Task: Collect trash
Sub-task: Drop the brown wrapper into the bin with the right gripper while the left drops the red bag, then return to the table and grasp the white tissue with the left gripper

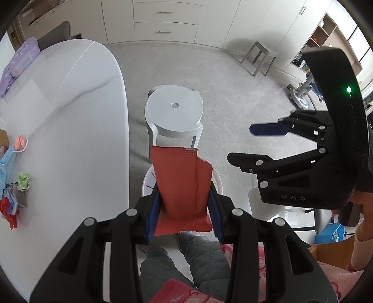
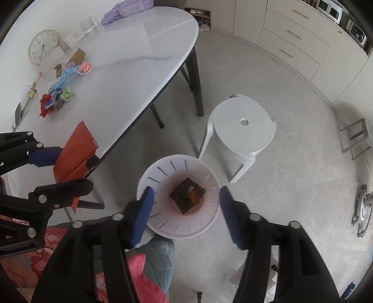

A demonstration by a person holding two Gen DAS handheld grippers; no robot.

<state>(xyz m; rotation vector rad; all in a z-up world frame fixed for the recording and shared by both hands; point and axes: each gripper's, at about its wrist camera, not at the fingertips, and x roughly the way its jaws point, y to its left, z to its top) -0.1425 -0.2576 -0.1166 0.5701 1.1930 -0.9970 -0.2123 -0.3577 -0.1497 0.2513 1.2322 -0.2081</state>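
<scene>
My left gripper (image 1: 184, 212) is shut on a red snack wrapper (image 1: 183, 184), held off the table edge above the floor. The wrapper also shows in the right wrist view (image 2: 74, 153), between the left gripper's fingers (image 2: 46, 156). A white slotted trash bin (image 2: 178, 197) stands on the floor below, with dark wrappers inside. Its rim (image 1: 146, 184) peeks out behind the wrapper. My right gripper (image 2: 186, 209) is open and empty, hovering over the bin; it also shows in the left wrist view (image 1: 254, 143). More trash (image 2: 58, 95) lies on the white table (image 2: 130, 70): crumpled paper, a blue mask.
A white plastic stool (image 2: 242, 132) stands beside the bin. A clock (image 2: 43, 46), a glass (image 2: 88, 24) and a purple case (image 2: 126, 8) sit on the table's far part. Cabinets (image 1: 165, 21) line the far wall. The person's legs (image 1: 181, 256) are below.
</scene>
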